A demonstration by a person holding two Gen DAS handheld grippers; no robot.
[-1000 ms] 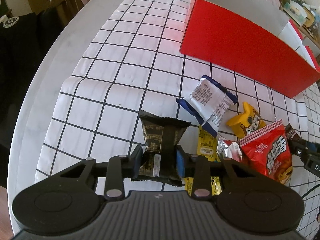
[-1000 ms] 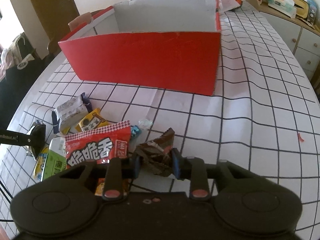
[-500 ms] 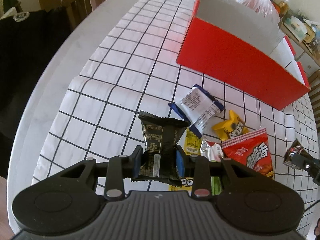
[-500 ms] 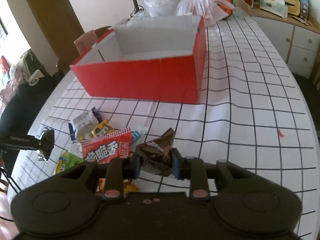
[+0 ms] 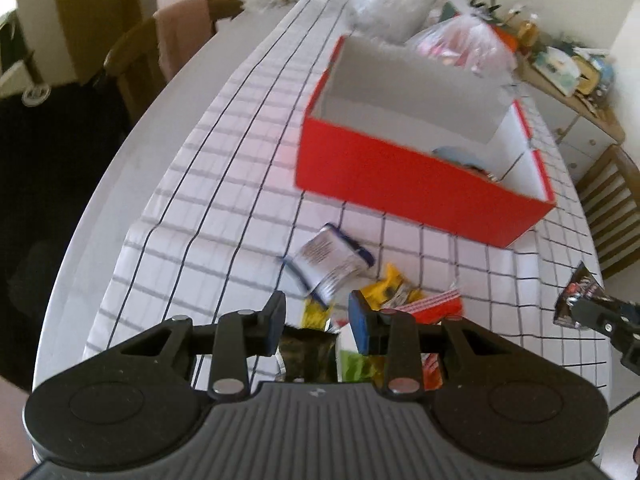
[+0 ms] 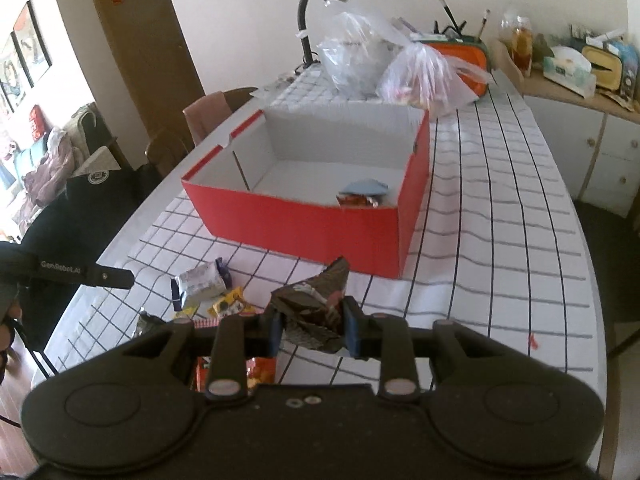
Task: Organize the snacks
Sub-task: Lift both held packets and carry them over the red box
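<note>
Gridded tablecloth point(image 5: 224, 184) — left hand-held gripper point(image 5: 316, 322) now wide, black packet point(image 5: 306, 354) dropped; right point(image 6: 310, 326) clamps brown wrapper point(image 6: 316, 304).

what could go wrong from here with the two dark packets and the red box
1. The left gripper is open and the black packet sits low between its fingers, well short of the red box. It may drop onto the loose snacks instead.
2. The right gripper pinches a crumpled brown wrapper that sticks out unevenly. It could slip, or catch the box's front wall if carried low.
</note>
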